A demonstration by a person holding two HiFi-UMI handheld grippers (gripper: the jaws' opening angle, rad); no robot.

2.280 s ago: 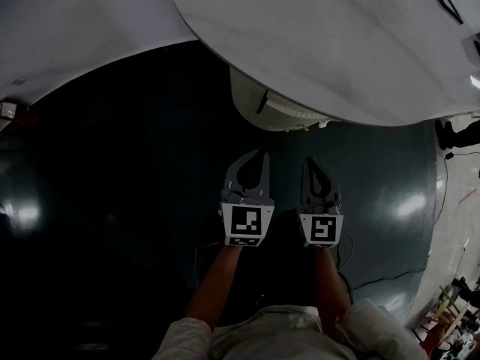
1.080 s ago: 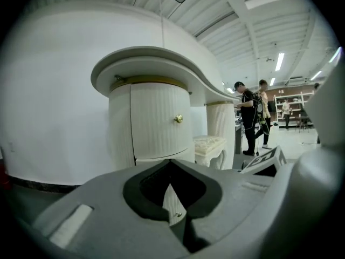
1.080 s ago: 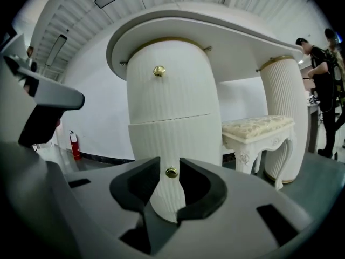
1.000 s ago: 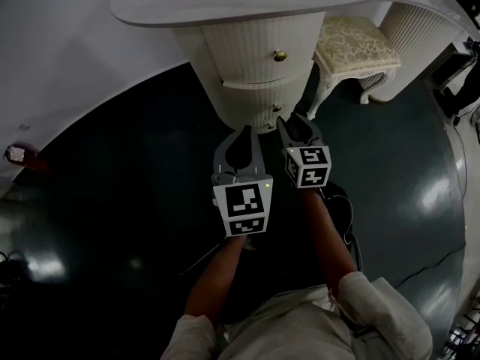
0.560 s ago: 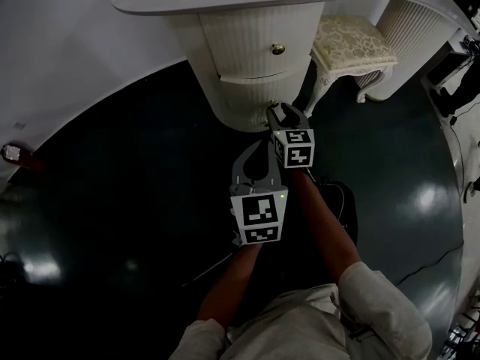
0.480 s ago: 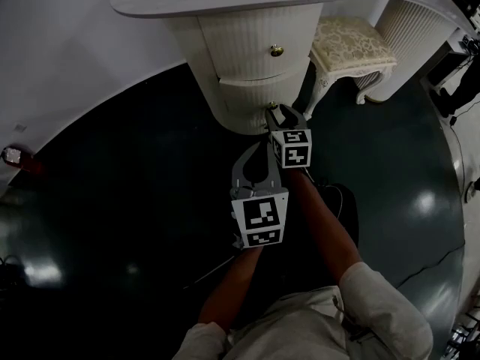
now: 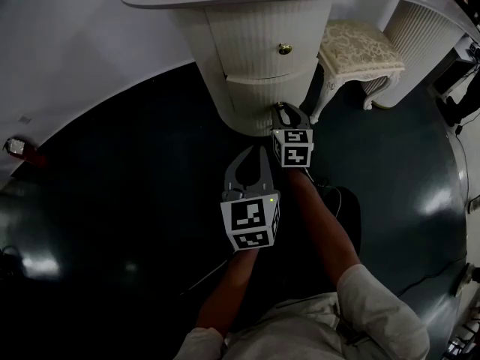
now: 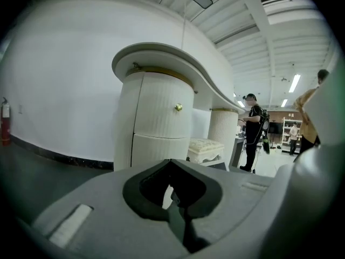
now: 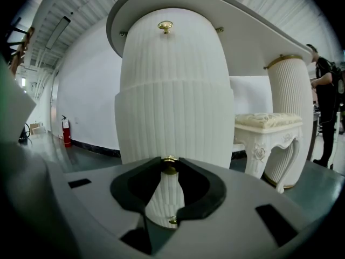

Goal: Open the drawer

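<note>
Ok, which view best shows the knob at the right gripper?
Right gripper view: close up, the jaws, having just closed further, pinch the knob. Head view: the right gripper covers it. Left gripper view: hidden.

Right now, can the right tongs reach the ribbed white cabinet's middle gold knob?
Likely yes: the right tongs' jaws have just been closing with the small gold knob between them, unobstructed.

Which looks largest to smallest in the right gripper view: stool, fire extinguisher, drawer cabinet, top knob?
1. drawer cabinet
2. stool
3. fire extinguisher and top knob: both tiny, too alike to rank; the extinguisher stands farther off.
</note>
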